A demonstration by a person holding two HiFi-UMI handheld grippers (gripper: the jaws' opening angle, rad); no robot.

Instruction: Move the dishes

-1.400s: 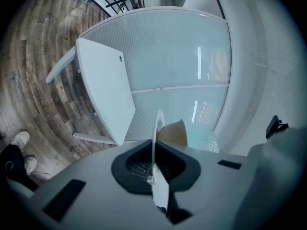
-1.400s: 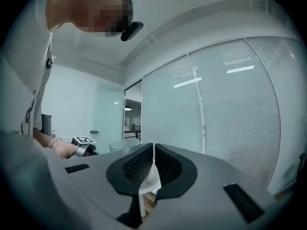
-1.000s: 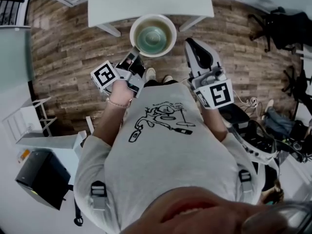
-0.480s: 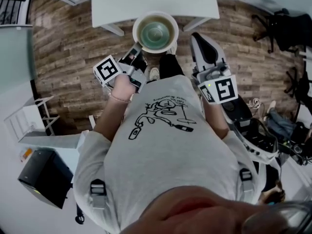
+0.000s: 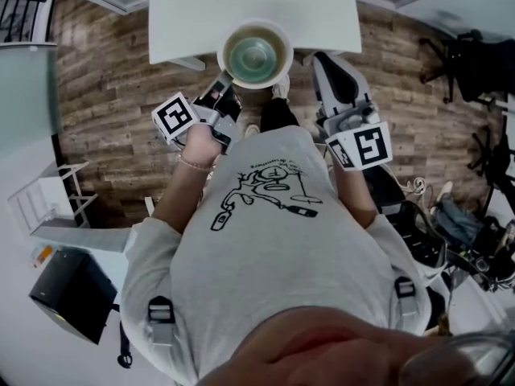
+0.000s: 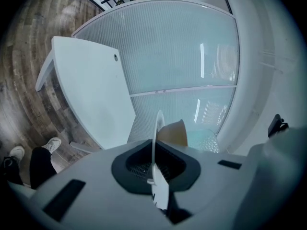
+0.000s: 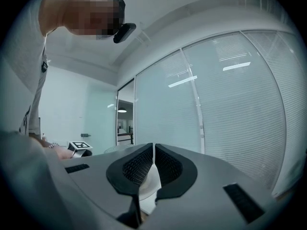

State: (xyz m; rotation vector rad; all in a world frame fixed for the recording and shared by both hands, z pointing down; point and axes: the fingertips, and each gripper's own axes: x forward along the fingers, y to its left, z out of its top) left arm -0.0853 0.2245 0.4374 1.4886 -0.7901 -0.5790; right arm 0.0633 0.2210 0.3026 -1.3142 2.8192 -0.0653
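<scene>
White-rimmed bowl, held by the left gripper clamped on its rim, has come from short of the white table to over its near edge; right gripper is closed on a thin white piece; set-down looks close

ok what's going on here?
A person stands at a white table and holds a bowl between two handheld grippers. The left gripper is shut on the rim at one side, and the right gripper appears shut on the other side. The bowl looks held in the air at the table's near edge, not set down.
</scene>
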